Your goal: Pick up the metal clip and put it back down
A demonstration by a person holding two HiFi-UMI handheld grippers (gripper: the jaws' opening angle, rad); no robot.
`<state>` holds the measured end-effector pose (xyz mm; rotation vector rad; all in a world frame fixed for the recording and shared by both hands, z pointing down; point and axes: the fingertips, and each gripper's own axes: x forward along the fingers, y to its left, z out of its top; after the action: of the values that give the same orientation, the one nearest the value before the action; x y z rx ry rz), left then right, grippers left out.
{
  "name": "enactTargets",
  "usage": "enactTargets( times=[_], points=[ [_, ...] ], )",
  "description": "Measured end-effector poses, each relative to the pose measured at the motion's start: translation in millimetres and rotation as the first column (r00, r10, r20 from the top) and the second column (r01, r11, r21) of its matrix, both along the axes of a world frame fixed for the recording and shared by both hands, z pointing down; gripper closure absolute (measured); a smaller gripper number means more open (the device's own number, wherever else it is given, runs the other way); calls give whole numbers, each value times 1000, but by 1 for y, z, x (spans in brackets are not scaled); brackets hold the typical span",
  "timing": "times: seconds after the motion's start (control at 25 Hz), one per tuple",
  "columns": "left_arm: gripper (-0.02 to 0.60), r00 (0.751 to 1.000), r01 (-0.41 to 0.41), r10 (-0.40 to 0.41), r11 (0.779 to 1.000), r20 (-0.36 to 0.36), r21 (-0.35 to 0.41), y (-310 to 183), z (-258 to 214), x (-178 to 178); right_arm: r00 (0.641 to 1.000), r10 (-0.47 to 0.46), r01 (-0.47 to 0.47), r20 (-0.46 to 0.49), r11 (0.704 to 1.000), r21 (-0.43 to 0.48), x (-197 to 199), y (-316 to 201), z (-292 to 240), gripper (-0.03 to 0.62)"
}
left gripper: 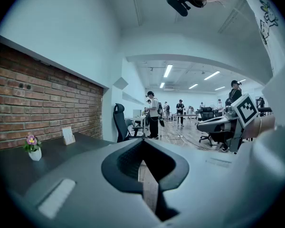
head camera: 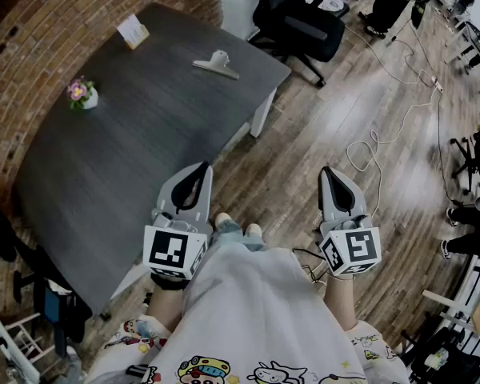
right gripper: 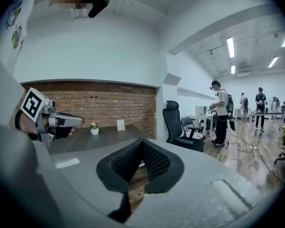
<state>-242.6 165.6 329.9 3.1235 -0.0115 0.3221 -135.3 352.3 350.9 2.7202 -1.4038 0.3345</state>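
Observation:
The metal clip (head camera: 216,63) lies flat on the dark grey table (head camera: 144,158), toward its far right corner. Both grippers hang near the person's body, well short of the clip. My left gripper (head camera: 201,168) is over the table's near edge, jaws shut with nothing between them. My right gripper (head camera: 329,172) is over the wooden floor to the right of the table, also shut and empty. In the left gripper view the left gripper (left gripper: 142,143) shows its jaws closed together, and the right gripper view shows the right gripper (right gripper: 141,141) the same. Neither gripper view shows the clip clearly.
A small flower pot (head camera: 82,94) and a standing card (head camera: 133,32) sit by the brick wall on the table's far left. A black office chair (head camera: 300,22) stands beyond the table. Cables (head camera: 376,146) trail over the floor at right. Several people stand at desks far off (left gripper: 154,113).

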Motion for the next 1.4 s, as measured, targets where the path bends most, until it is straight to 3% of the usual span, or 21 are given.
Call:
enactTargets(
  times=[0.16,0.44,0.76,1.04,1.4],
  points=[
    [583,1000,3,-3,1000,-7,-5,8,2,3,999,17,-20,31,997,76,3,16,-4,594],
    [569,999,30,-30,1000,-12,-10,20,1,4,999,-11,7,44,997,83,3,37,0,592],
    [535,1000,23,-23,1000,13,-18,14,9,25,994,-50,42,99,996,80,15,26,13,503],
    [511,1000,24,-24,999,-12,-41,-13,17,81,989,-82,69,124,992,103,67,-5,16,452],
    [472,999,29,-30,999,-35,-42,-69,5,163,992,-113,106,63,989,102,155,-69,-7,398]
  ],
)
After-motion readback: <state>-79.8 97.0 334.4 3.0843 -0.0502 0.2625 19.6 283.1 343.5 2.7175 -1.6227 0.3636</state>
